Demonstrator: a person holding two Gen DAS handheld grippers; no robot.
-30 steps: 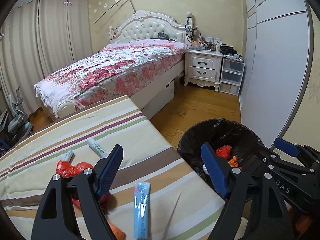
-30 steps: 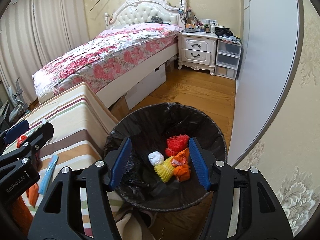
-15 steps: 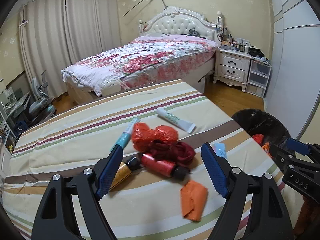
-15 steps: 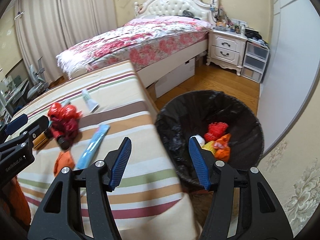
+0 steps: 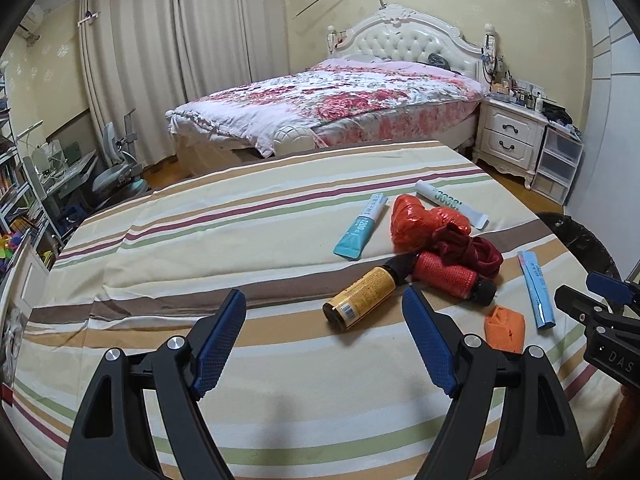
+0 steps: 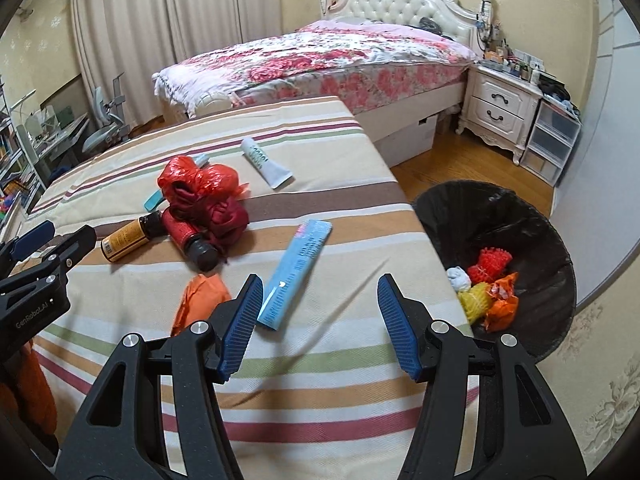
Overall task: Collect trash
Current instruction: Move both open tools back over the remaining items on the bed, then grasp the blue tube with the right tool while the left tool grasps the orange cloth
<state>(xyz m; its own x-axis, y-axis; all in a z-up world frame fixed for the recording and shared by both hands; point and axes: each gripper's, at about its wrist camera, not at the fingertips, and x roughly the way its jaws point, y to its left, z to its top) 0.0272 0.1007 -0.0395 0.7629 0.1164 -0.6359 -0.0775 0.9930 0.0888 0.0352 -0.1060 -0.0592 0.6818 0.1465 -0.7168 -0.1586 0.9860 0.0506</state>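
Big floral bed (image 5: 340,108) sits at the back w/ a white nightstand (image 5: 512,136) beside it. In front, the striped cloth surface (image 5: 240,240) carries the trash. The black-lined bin (image 6: 520,220) stands on the wood floor just off the cloth's right edge, w/ red, yellow, orange & white scraps in the bottom.

Trash on the cloth, big to small:
- red plastic bag (image 5: 424,224), crumpled, w/ a dark red cloth wad (image 5: 472,252) touching it
- red-wrapped bottle (image 5: 448,276) w/ black cap, lying flat against the wad
- yellow-label bottle (image 5: 362,298), on its side, neck toward the red one
- light blue flat packet (image 6: 298,270), nearest the right gripper
- white tube (image 6: 266,162), far side, near the cloth edge
- teal tube (image 5: 360,222), left of the bag
- orange scrap (image 5: 505,328), front.

Left gripper (image 5: 324,336): jaws wide apart, nothing btwn them, over bare cloth left of the bottles. Right gripper (image 6: 318,320): jaws apart, empty, above the cloth just by the blue packet's near end.
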